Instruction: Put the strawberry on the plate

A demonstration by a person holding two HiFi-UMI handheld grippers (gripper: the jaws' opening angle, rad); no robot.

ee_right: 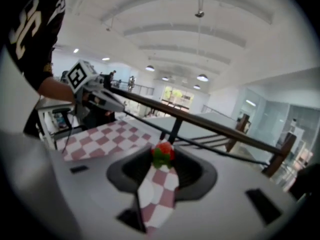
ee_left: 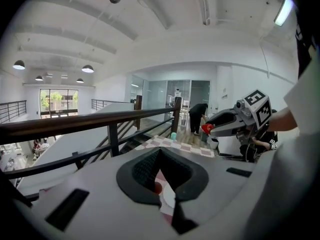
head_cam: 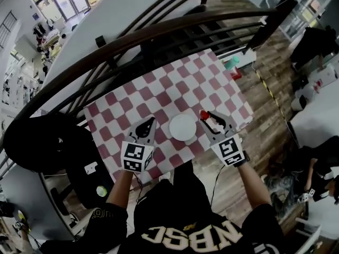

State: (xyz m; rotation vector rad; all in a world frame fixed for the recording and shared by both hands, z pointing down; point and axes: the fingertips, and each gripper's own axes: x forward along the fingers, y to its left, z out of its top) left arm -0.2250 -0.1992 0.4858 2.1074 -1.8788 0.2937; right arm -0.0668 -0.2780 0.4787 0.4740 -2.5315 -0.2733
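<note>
Desk edges: the checked desk (head_cam: 159, 91) lies askew in the head view; its far edge runs just beside the dark railing (head_cam: 159, 32), its right edge meets the plank floor (head_cam: 265, 94), and its near edge is at the person's body
Open room: bare checks spread from the plate (head_cam: 183, 127) up to the far edge; a teal cup (head_cam: 231, 63) stands at the far right corner, well apart from the plate
Plate: white and round, near the desk's near edge, between the two grippers
Left hand-held gripper (head_cam: 151, 121): just left of the plate, over the cloth; its jaws meet at the tips with nothing between them, and the slit behind the tips shows only checks and a bit of plate rim
Right hand-held gripper (head_cam: 206, 116): just right of the plate, jaws closed on the strawberry (head_cam: 203, 113), pinched at the very tips
Strawberry place: just beside the plate's right rim in the head view, over the cloth and not over the plate; the left gripper view shows it held up clear of the desk
Strawberry pointing: in the right gripper view the green leafy end faces back toward the camera and the red body points away past the tips
Long axis: seems to run roughly along the jaws
</note>
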